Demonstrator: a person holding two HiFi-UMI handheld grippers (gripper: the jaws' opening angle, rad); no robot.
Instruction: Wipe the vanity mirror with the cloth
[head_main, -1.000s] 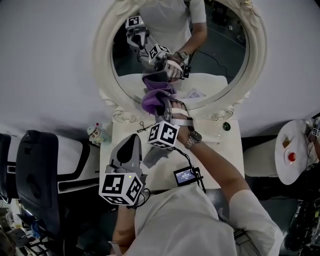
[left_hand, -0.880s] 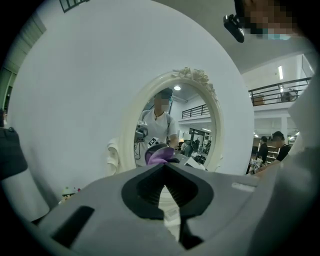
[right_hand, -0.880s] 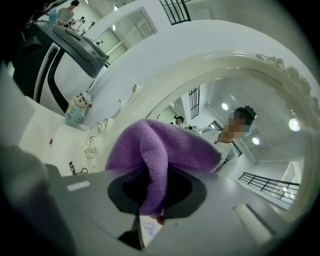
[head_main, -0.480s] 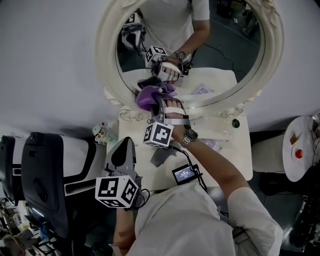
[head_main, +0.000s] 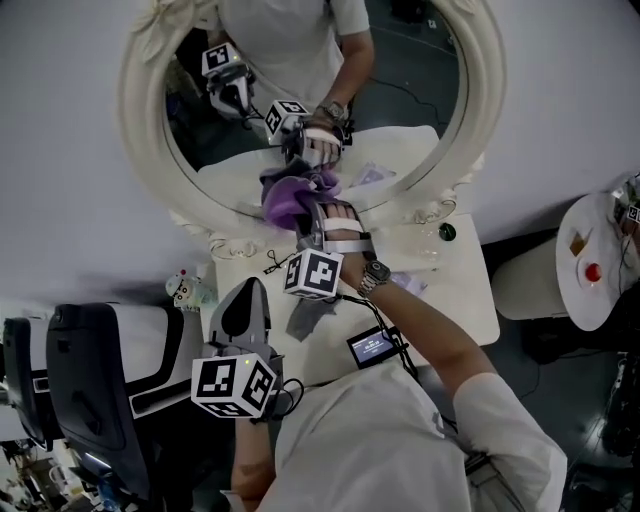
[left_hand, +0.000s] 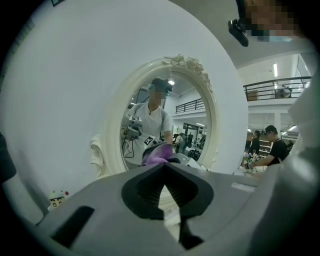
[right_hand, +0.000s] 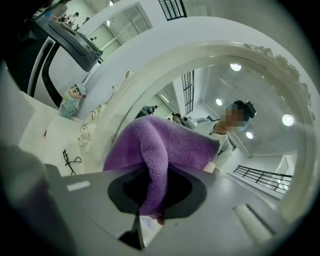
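The oval vanity mirror (head_main: 400, 90) in its ornate white frame (head_main: 140, 150) stands at the back of the white table. A purple cloth (head_main: 288, 202) is pressed against the lower part of the glass, and my right gripper (head_main: 303, 215) is shut on it. In the right gripper view the cloth (right_hand: 165, 145) bunches between the jaws right in front of the mirror (right_hand: 250, 100). My left gripper (head_main: 243, 300) hangs low over the table's left edge, shut with nothing in it. In the left gripper view the mirror (left_hand: 185, 110) and the cloth (left_hand: 156, 156) lie straight ahead.
The white vanity table (head_main: 460, 300) carries a small green object (head_main: 447, 232) and a black cord (head_main: 275, 262). A small figurine (head_main: 182, 290) stands at its left. A black chair (head_main: 90, 390) is at lower left, a round white side table (head_main: 590, 270) at right.
The head view has swung, so the mirror now sits further left. The right gripper has kept the cloth on the lower glass with a slight shift. The left gripper has barely moved.
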